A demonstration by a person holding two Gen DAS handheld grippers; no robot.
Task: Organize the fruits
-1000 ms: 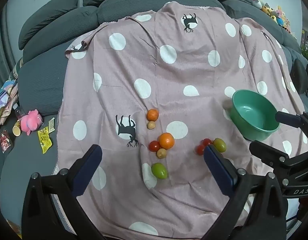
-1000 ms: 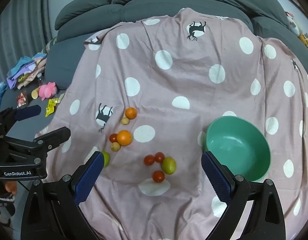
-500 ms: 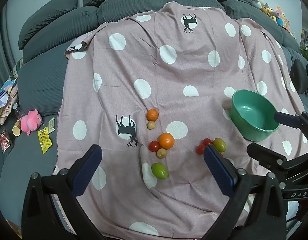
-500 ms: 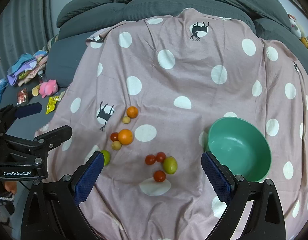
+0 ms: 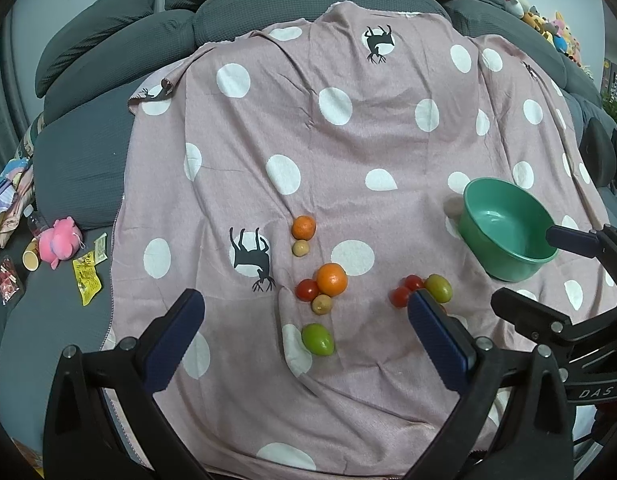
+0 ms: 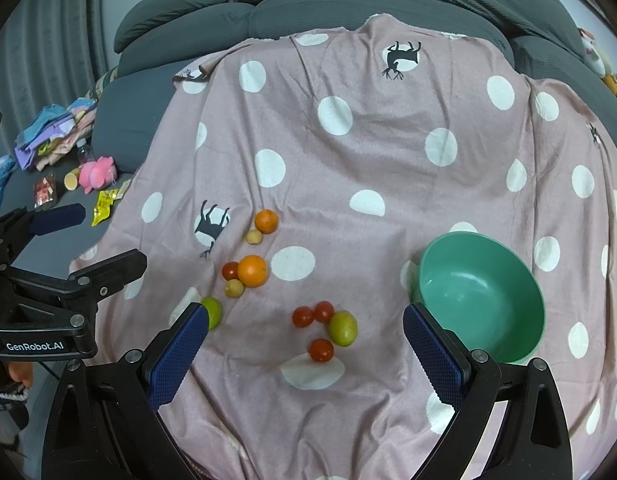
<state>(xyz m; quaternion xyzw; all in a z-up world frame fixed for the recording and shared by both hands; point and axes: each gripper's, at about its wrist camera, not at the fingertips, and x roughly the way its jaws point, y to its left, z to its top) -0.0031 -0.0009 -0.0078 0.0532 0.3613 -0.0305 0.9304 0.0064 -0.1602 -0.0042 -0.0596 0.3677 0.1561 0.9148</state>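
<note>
Green bowl (image 6: 508, 344) beside scattered fruit (image 6: 252, 271).

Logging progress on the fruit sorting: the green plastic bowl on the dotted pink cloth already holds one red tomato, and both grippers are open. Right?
Not quite. The green plastic bowl is empty, as the right wrist view shows; every red tomato lies on the dotted pink cloth. The left gripper and right gripper are open.
</note>
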